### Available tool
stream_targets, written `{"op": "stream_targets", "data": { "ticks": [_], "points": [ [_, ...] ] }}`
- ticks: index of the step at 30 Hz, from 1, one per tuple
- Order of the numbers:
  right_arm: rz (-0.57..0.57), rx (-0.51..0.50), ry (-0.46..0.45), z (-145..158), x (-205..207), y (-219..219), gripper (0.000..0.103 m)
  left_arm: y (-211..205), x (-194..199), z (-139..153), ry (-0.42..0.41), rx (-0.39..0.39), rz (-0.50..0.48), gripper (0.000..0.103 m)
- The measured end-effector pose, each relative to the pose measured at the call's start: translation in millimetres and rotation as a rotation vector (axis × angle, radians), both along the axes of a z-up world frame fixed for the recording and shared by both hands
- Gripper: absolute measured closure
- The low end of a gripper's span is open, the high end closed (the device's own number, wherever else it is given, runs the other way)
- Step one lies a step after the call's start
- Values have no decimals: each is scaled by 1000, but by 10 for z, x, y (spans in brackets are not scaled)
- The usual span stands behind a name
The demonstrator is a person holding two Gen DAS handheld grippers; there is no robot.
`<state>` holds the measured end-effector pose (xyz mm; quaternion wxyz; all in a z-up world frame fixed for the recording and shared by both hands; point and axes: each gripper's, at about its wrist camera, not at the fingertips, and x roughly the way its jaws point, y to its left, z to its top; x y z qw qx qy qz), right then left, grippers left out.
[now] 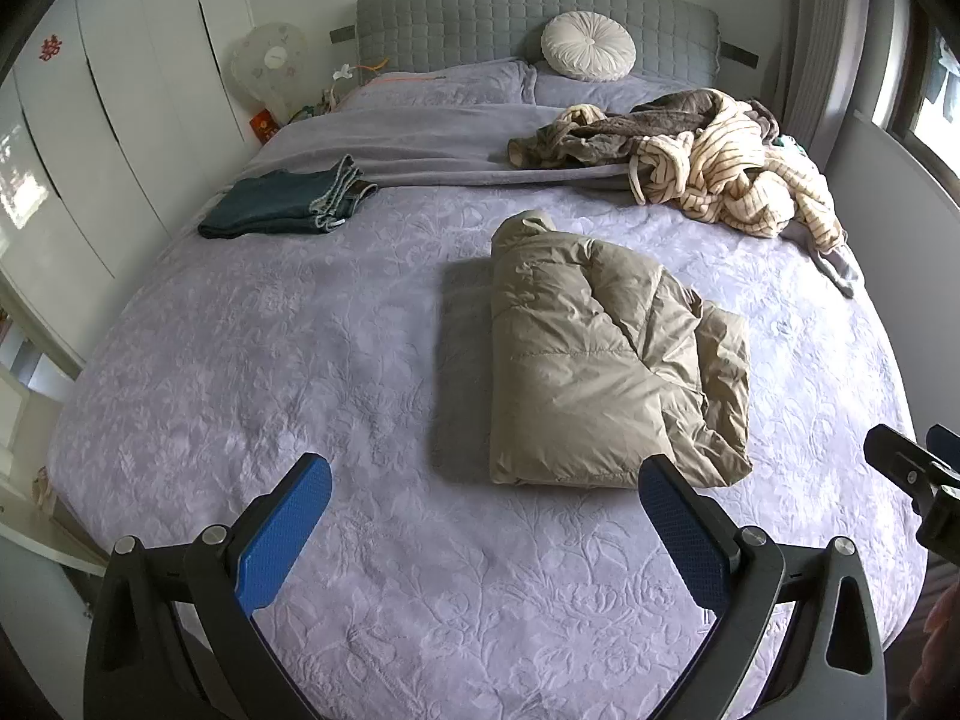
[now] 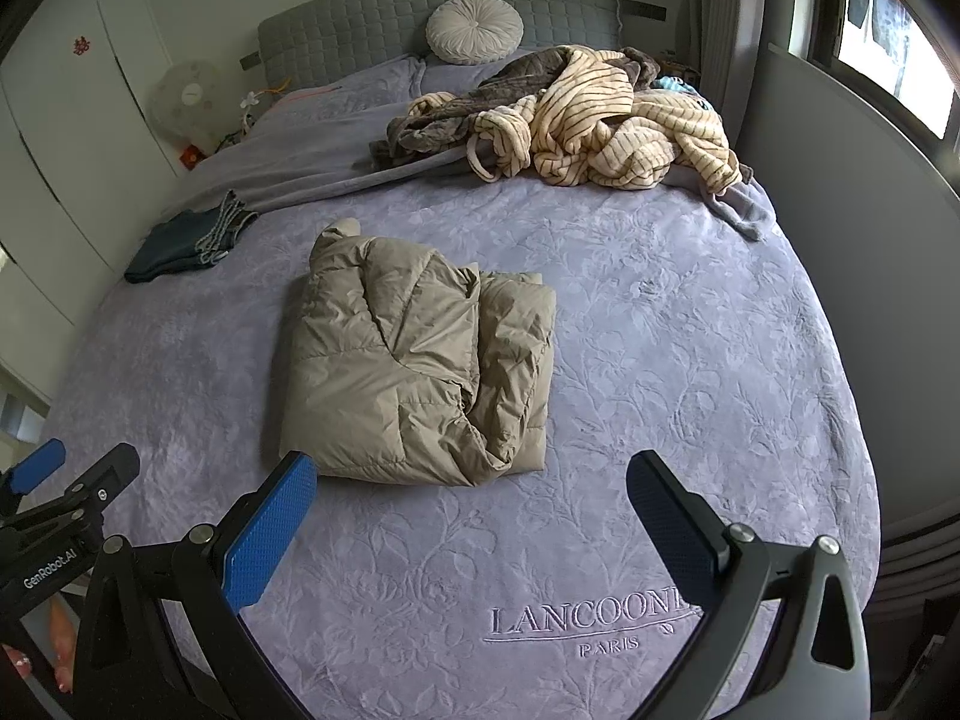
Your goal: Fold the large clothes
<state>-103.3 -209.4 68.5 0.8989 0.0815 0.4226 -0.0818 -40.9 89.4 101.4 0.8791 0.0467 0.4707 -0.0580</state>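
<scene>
A wide bed (image 1: 300, 360) under a lilac embossed cover fills the room, grey padded headboard (image 1: 480, 18) behind, white wardrobes (image 1: 90, 120) at one side, a window (image 2: 888, 42) at the other. A round cushion (image 1: 588, 47) leans on the headboard; folded jeans (image 1: 288, 204) and a heap of striped robes (image 1: 720, 168) lie near the pillows. The heap's far edge is lost against the curtain. The folded tan jacket (image 1: 600, 360) rests mid-bed, long axis running foot to head, hood end toward the headboard. Both the left gripper (image 1: 483, 531) and right gripper (image 2: 471, 525) hover near the foot, fingers spread wide, holding nothing.
</scene>
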Motion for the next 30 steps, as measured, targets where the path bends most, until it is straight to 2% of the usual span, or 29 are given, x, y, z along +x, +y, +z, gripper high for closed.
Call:
{"op": "stream_targets", "data": {
  "ticks": [30],
  "points": [
    [1, 0, 2, 4, 23, -5, 0, -23, 24, -5, 4, 3, 0, 0]
  ]
}}
